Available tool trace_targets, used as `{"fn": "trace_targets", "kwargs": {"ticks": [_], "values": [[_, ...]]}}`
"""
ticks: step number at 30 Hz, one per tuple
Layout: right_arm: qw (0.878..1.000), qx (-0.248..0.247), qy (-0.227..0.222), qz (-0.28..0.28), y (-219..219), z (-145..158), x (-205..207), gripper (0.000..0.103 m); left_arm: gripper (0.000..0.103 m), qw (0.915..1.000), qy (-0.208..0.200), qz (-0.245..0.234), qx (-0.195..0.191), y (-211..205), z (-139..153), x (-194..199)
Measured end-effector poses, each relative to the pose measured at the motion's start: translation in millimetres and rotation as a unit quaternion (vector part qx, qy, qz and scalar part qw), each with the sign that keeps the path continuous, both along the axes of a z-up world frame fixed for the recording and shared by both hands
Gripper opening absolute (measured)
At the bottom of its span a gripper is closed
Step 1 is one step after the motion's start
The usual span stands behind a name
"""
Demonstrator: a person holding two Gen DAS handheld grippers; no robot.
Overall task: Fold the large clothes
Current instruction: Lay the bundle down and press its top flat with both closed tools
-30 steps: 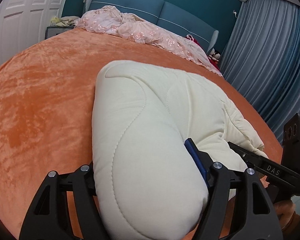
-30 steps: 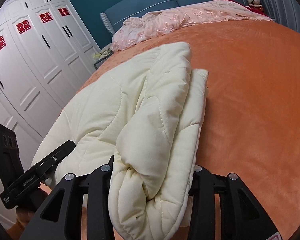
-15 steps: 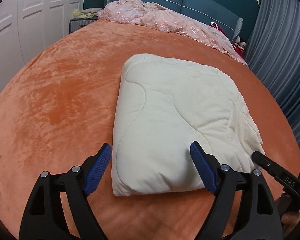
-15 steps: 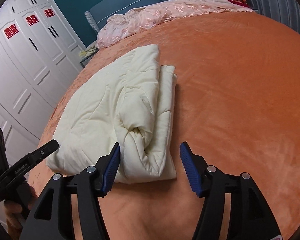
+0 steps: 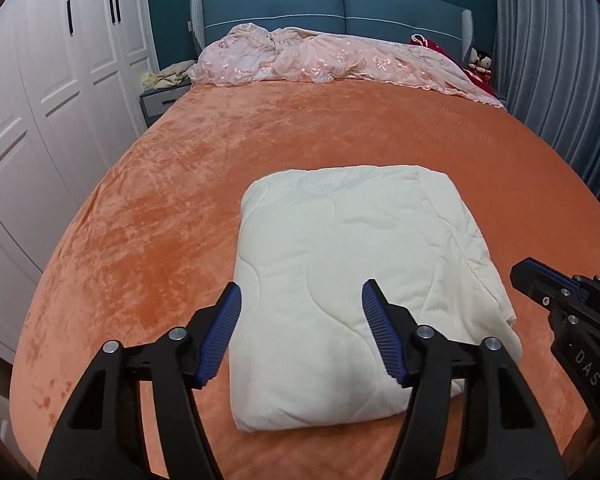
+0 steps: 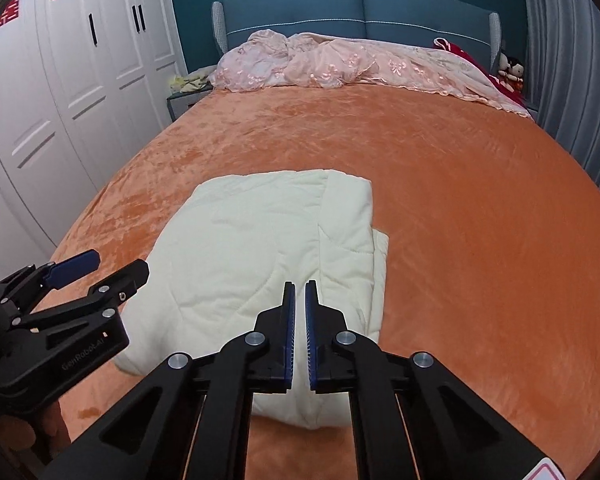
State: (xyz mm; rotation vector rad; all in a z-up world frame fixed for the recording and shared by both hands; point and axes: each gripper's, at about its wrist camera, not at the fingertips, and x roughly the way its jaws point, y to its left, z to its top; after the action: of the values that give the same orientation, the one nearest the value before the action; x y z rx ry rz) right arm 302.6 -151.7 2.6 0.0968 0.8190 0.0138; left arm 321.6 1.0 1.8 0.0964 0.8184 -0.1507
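Observation:
A cream quilted garment (image 5: 352, 280) lies folded into a thick rectangle on the orange bedspread (image 5: 140, 240). My left gripper (image 5: 300, 304) hovers above its near edge with jaws closing and nothing between the blue pads. My right gripper (image 6: 299, 292) hangs above the garment (image 6: 268, 248) near its right side, shut with nothing in it. Each gripper shows in the other's view: the right gripper (image 5: 528, 276) at the right edge, the left gripper (image 6: 108, 268) at the left edge.
A crumpled pink lace cover (image 5: 320, 60) lies along the blue headboard (image 5: 340, 4). White wardrobe doors (image 5: 40, 100) stand on the left, grey curtains (image 5: 560, 80) on the right. A nightstand (image 5: 164, 98) sits beside the bed.
Both grippers let go of the cream garment and rose away from it; it now lies flat on the bed. The right gripper's jaws closed; the left jaws narrowed.

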Motion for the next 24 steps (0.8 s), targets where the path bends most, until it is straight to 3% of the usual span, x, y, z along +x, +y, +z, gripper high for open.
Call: {"fn": "trace_targets", "kwargs": {"ticks": [2, 7, 15, 24], "values": [[1.0, 0.003, 0.009, -0.008, -1, -4, 19, 0.004, 0.03, 0.9998, 0.019, 0.001, -0.004, -4, -9, 20], [0.998, 0.035, 0.048, -0.023, -11, -32, 65, 0.004, 0.012, 0.9987, 0.049, 0.011, -0.008, -8, -35, 58], [0.996, 0.024, 0.086, -0.022, -11, -90, 96, 0.0, 0.008, 0.999, 0.039, 0.016, 0.016, -18, -73, 82], [0.995, 0.076, 0.066, -0.018, -24, -119, 100, 0.0, 0.005, 0.9995, 0.008, 0.03, 0.008, -21, -105, 85]]}}
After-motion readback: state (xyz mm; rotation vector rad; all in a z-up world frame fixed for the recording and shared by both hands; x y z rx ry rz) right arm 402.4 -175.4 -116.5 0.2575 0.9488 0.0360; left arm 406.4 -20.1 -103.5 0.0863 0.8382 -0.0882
